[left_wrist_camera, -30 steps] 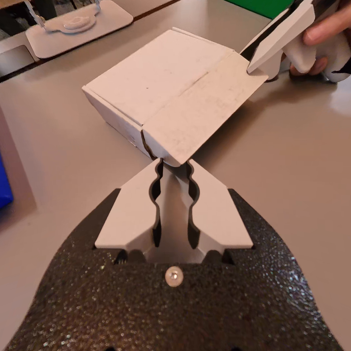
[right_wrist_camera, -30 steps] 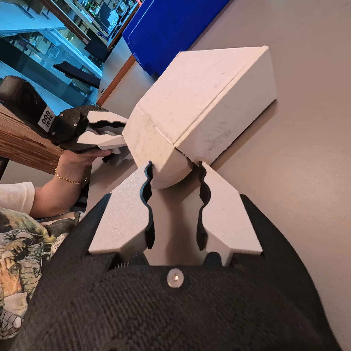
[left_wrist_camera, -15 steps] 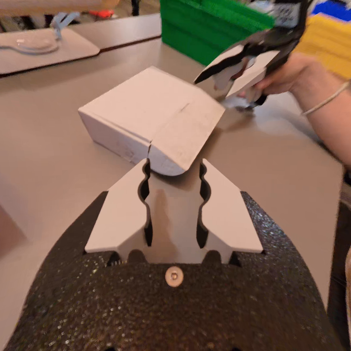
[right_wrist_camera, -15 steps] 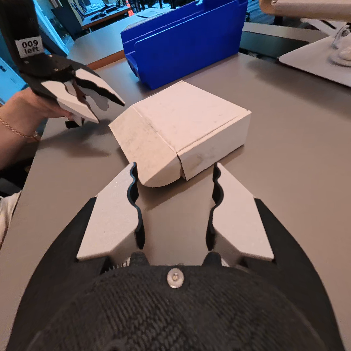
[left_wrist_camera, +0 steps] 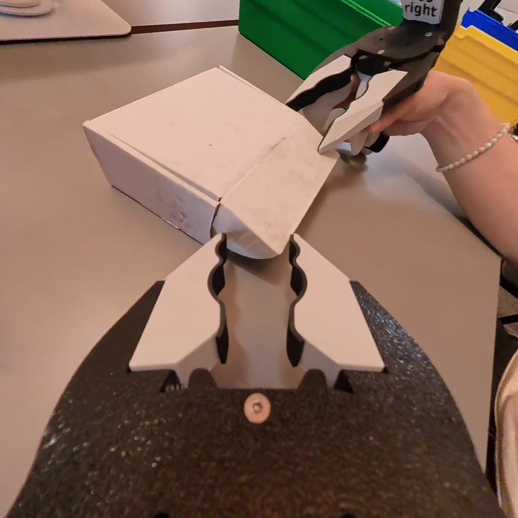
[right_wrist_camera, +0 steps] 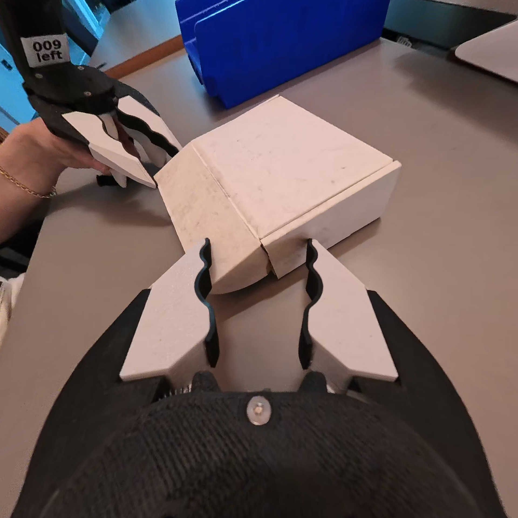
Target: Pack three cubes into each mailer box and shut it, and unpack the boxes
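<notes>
One white mailer box (left_wrist_camera: 196, 140) lies on the grey table with its lid down. Its front flap (left_wrist_camera: 274, 201) sticks out at a slope, untucked. No cubes show. My left gripper (left_wrist_camera: 258, 244) is open and empty, and the flap's near rounded corner sits between its tips. My right gripper (right_wrist_camera: 258, 246) is open and empty, with the flap's other corner (right_wrist_camera: 238, 269) and the box's side corner between its tips. Each gripper also shows in the other's view, at the far end of the flap: the right one (left_wrist_camera: 305, 126) and the left one (right_wrist_camera: 165, 168). The box (right_wrist_camera: 280, 168) looks flat on the table.
A green bin (left_wrist_camera: 308, 33) and a yellow bin (left_wrist_camera: 476, 64) stand behind the box on the right side. A blue bin (right_wrist_camera: 280, 42) stands behind it on the left side. A grey flat base (left_wrist_camera: 56, 16) lies at the back. The table edge (left_wrist_camera: 499, 280) runs near the person.
Both grippers have opened wider. They drew back from the flap's corners half a second ago and have come close to them again. The box has stayed in place.
</notes>
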